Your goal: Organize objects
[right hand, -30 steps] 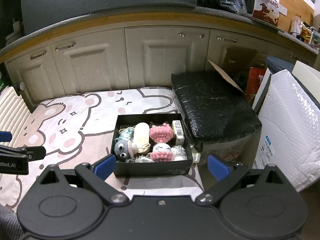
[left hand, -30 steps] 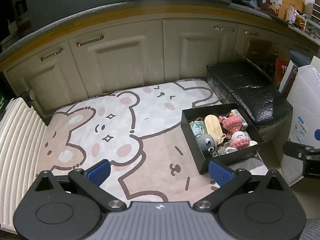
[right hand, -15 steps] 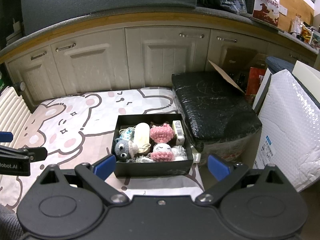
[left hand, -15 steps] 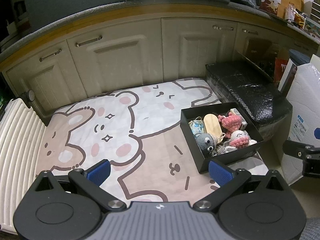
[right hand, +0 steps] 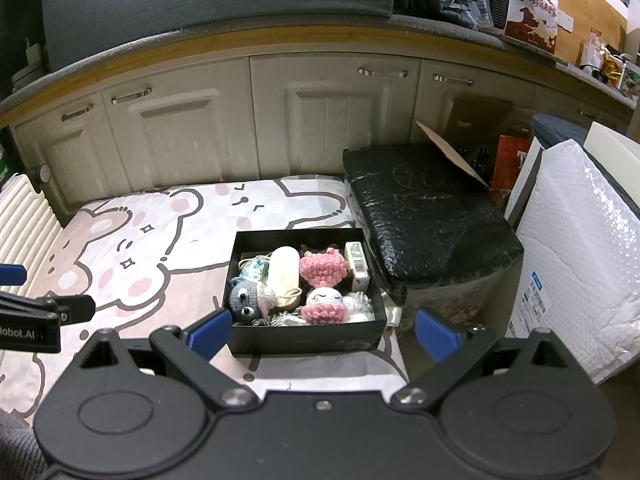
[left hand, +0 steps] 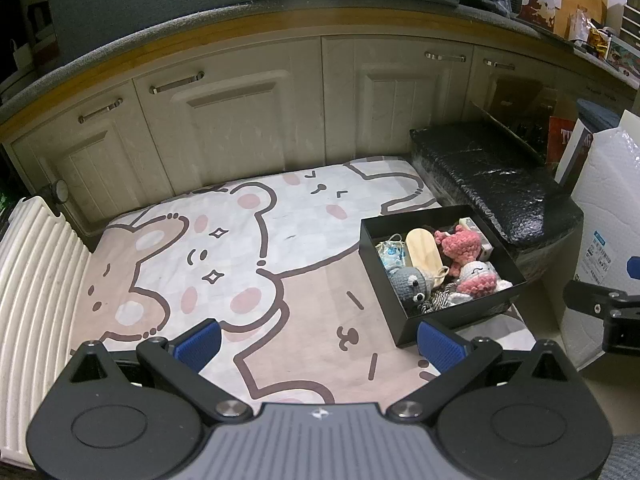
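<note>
— Little has moved since a second ago: the left view has slid slightly, so the black box (left hand: 460, 320) sits a touch lower and nearer its right blue pad; the right view looks unchanged.

— And the jaws?

— Both spread wide, holding nothing. The left gripper (left hand: 318, 342) hangs over the cartoon bear mat (left hand: 240, 248), touching none of it. The right gripper (right hand: 322, 332) hangs just in front of the box (right hand: 304, 340), its blue pads framing the box's near wall; I can't tell if they touch it.

— What's in the box?

— Small crocheted toys: a grey one with round eyes (right hand: 246, 300), a pink one (right hand: 322, 270), a white and pink one with a sleepy face (right hand: 324, 304). Also a pale oval piece (right hand: 283, 272) between the grey and pink toys, a bluish knitted bit behind, and a small white labelled packet (right hand: 357, 266) along the right wall.

— Where does the box lie?

— On the mat's right end, on the floor, just beside a bundle wrapped in black plastic (right hand: 424, 220).

— And the room?

— Cream cabinet doors (left hand: 224, 128) with metal handles run behind the mat under a wood-edged counter. A white ribbed panel (left hand: 36, 288) lies on the left, a white bubble-wrap package (right hand: 580, 248) stands on the right.
</note>
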The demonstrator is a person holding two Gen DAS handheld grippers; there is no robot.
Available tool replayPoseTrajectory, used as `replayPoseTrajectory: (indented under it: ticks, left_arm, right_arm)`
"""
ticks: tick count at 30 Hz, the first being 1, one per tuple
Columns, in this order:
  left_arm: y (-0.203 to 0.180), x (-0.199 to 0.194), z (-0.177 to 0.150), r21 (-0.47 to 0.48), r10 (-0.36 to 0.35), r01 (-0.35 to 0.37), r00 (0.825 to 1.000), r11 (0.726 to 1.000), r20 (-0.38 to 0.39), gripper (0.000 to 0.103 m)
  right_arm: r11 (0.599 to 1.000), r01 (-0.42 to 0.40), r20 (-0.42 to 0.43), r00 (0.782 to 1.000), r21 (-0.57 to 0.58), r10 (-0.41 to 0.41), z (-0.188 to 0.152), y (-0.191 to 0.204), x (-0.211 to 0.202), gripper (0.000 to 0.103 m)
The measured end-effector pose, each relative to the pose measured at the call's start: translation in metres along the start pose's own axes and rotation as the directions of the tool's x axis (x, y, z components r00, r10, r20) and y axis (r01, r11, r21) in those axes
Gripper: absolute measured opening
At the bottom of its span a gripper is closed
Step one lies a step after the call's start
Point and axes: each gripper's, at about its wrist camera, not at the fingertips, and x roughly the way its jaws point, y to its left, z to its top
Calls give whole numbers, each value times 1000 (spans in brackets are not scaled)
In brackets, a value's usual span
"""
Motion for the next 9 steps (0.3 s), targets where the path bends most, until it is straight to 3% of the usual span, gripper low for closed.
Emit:
replayPoseTrajectory:
  ticks: [9]
  left_arm:
    - [-2, -1, 1, 1, -2, 2, 1000, 1000, 0, 103]
  right_arm:
    - [1000, -2, 0, 1000, 2, 2, 0, 0, 0, 100]
